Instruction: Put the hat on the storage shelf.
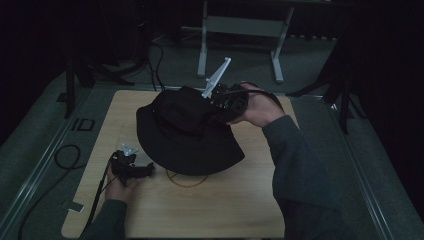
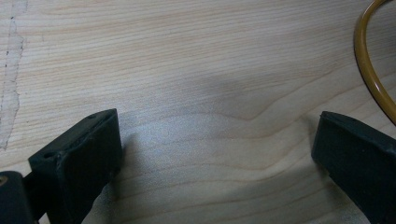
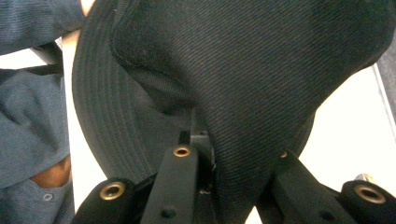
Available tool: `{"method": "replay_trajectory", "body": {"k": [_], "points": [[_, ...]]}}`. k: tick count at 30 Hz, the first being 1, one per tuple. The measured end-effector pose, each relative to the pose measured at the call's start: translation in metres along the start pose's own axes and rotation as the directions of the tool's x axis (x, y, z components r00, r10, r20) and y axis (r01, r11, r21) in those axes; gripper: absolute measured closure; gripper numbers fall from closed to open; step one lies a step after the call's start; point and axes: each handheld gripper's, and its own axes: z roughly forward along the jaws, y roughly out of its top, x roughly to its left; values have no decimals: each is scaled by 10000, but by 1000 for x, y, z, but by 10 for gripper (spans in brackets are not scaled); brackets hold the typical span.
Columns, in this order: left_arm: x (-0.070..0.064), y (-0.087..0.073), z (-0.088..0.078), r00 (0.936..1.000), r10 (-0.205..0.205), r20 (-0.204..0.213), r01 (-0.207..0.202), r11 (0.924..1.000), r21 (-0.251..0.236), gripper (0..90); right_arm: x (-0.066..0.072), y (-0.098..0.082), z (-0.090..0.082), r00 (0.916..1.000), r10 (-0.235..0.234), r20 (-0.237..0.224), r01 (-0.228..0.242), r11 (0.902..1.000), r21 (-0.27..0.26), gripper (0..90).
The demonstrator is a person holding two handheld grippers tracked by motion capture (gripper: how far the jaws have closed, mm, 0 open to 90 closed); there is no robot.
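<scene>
Black bucket hat over the middle of the wooden table, near brim edge low toward the tabletop, far side lifted at the right gripper. Crown fabric gathered and pinched between that gripper's two black jaws, jaws closed on a fold, cloth bulging up and away from them; stitched brim curving off to the left of the jaws in the right gripper view. Hat tilted, crown toward the far right, brim sloping down toward the near left; roughly round outline, so no clear long axis to state. Right hand wrapped around the gripper at the hat's far right edge, grey sleeve running back to the bottom of the high view. Left gripper low over the near left of the table, held by the left hand, well apart from the crown and just beside the near brim edge. Jaws of the left gripper spread wide, nothing between them but bare wood grain. Thin yellowish ring lying flat on the table at the upper right of the left gripper view, just beyond one jaw tip; same ring partly under the near brim in the high view
</scene>
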Motion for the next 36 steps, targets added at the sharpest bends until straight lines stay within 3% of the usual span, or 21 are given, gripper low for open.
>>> {"method": "replay_trajectory", "body": {"k": [5, 10, 19, 24, 32, 34, 36], "points": [[0, 0, 0, 10000, 0, 4, 0, 10000, -5, 18, -3, 3, 7, 9997, 224, -26, -223, 9997, 91, 781], [0, 0, 0, 10000, -9, 12, 9, 10000, -5, 18, -3, 6, 13, 9998, 158, -85, -157, 9998, 138, 736], [0, 0, 0, 10000, -3, 14, 3, 10000, -3, 18, -2, 6, 6, 9997, 229, 114, -225, 9990, -381, 681], [0, 0, 0, 10000, 3, 21, -2, 10000, -3, 18, -1, 5, 0, 9997, 230, -11, -230, 9962, -837, 611], [0, 0, 0, 10000, 7, 27, -7, 10000, 3, 18, 2, 5, -8, 9999, 120, 40, -113, 9889, -1484, 621], [0, 0, 0, 10000, 10, 26, -10, 10000, 3, 18, 3, 5, -10, 9999, 109, 67, -97, 9854, -1701, 689], [0, 0, 0, 10000, 4, 11, -4, 10000, -21, 18, 3, 6, -5, 10000, 70, 69, -60, 9899, -1414, 725]]}}
